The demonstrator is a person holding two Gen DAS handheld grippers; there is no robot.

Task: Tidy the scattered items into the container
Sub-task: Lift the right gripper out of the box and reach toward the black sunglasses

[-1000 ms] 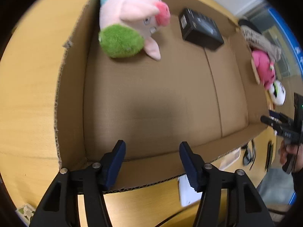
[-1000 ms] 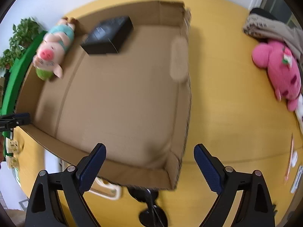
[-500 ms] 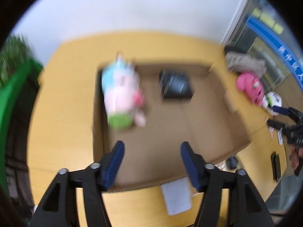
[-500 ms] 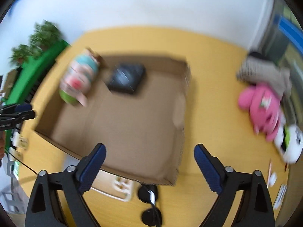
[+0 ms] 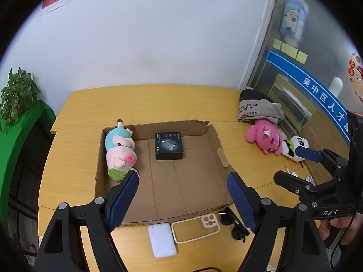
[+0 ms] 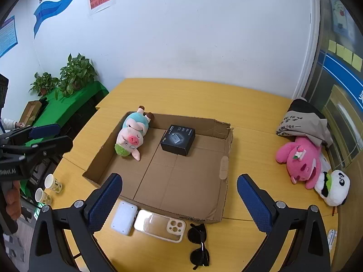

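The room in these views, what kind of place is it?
Probably an office or public service room: a wooden table, wall banners with Chinese text, sticky notes on a glass partition, and potted plants.

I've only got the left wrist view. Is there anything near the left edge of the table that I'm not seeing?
Observer: Yes. Two paper cups stand by the table's left edge, near the cardboard box's closest left corner.
Operator: The right tongs cover part of the panda plush. Is it clear of the pink plush?
Observer: No. The panda lies right against the pink plush's lower end.
Operator: And the sunglasses?
Observer: Both lenses show. They lie on the table outside the box, just right of the phone case.
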